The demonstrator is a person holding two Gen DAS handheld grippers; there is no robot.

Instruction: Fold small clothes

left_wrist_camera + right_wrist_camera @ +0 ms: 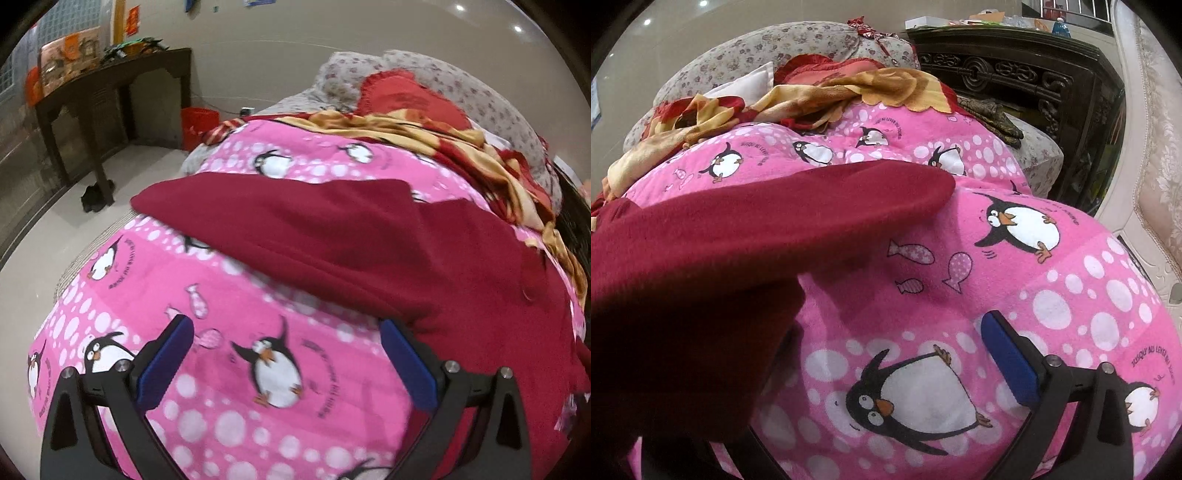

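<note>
The left gripper (286,360) had its blue-padded fingers (168,363) spread wide, empty, above the pink penguin blanket (229,406). The maroon garment (369,251) lay on the blanket, long axis running across both views. It draped over the right gripper (886,369), hiding one finger; its grip could not be determined.

The pink penguin blanket (1015,280) carries small curved French print beside its penguins. Near the blanket's right edge in the right wrist view it reads roughly "JUSQU'AU LEVER DU JOUR" (1152,356); the same line recurs near the far edge, too small to confirm.
</note>
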